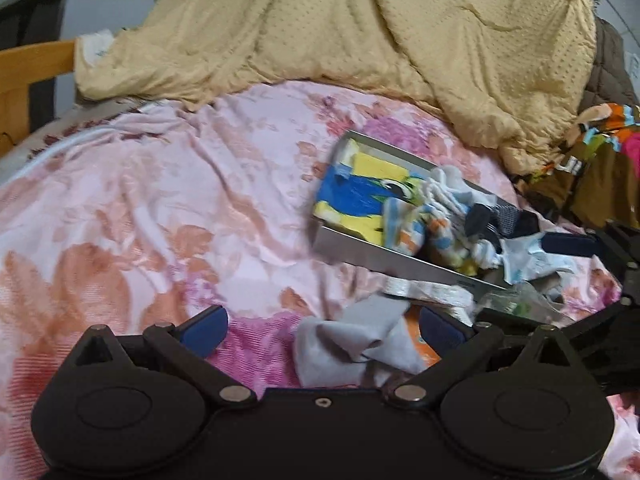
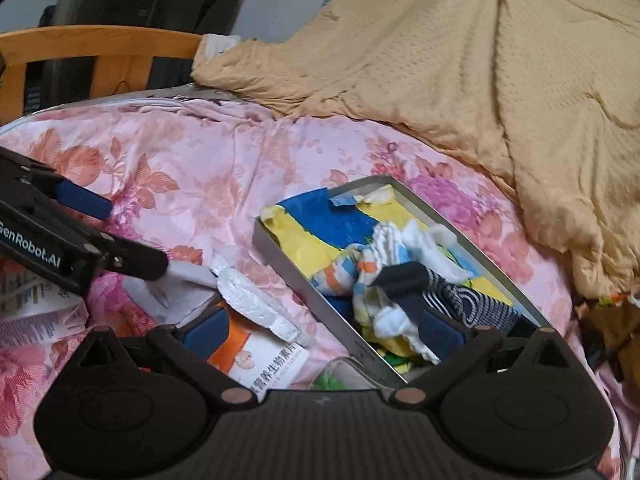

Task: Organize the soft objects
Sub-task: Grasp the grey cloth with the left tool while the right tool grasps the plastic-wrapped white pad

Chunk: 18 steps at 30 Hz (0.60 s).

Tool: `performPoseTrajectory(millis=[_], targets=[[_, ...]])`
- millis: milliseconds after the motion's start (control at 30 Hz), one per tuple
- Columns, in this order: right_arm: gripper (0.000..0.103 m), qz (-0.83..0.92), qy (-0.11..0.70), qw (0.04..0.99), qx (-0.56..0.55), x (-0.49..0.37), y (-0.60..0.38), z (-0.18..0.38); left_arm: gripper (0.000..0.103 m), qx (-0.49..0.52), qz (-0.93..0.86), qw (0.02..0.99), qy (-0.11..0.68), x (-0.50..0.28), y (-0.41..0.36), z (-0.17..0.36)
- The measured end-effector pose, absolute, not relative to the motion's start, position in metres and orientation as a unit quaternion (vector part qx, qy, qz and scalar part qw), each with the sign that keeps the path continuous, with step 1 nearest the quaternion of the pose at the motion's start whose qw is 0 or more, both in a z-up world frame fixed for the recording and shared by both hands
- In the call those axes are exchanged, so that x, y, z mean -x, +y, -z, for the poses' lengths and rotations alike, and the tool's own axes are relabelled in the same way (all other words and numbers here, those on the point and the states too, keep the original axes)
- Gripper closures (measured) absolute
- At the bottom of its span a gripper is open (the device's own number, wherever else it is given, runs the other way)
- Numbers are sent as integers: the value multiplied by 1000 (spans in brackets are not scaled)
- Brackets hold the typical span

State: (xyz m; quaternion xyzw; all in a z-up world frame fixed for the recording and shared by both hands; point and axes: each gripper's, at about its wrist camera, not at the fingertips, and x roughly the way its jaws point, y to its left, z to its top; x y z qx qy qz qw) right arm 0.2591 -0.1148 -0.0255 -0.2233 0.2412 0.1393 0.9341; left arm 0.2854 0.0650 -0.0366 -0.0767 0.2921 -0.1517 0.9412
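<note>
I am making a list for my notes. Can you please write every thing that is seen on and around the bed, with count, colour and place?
tray: one, grey metal, on the sheet, lined yellow and blue
socks: a pile, count unclear, white, striped, dark, inside the tray
grey cloth: one, on the sheet between the left fingers
box: one, white and orange, beside the tray
white foam piece: one, on the box
sheet: one, pink floral, covers the bed
quilt: one, tan, heaped behind the tray
bed frame: wooden, far left
left gripper: black, blue pads, open over the cloth
right gripper: black, blue pads, open at the tray's edge
</note>
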Motion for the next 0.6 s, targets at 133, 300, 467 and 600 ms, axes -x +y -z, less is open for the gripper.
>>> performPoseTrajectory(millis=[133, 300, 467, 600], targets=[[3, -143, 241, 932, 228, -265, -112, 28, 9, 55, 167, 940, 292, -286, 60, 39], [12, -157, 241, 927, 240, -269, -106, 32, 31, 69, 188, 930, 309, -289, 60, 46], [23, -174, 250, 919, 249, -272, -97, 33, 47, 79, 201, 924, 314, -290, 61, 50], [31, -184, 257, 908, 273, -274, -87, 37, 50, 80, 210, 922, 315, -290, 60, 53]])
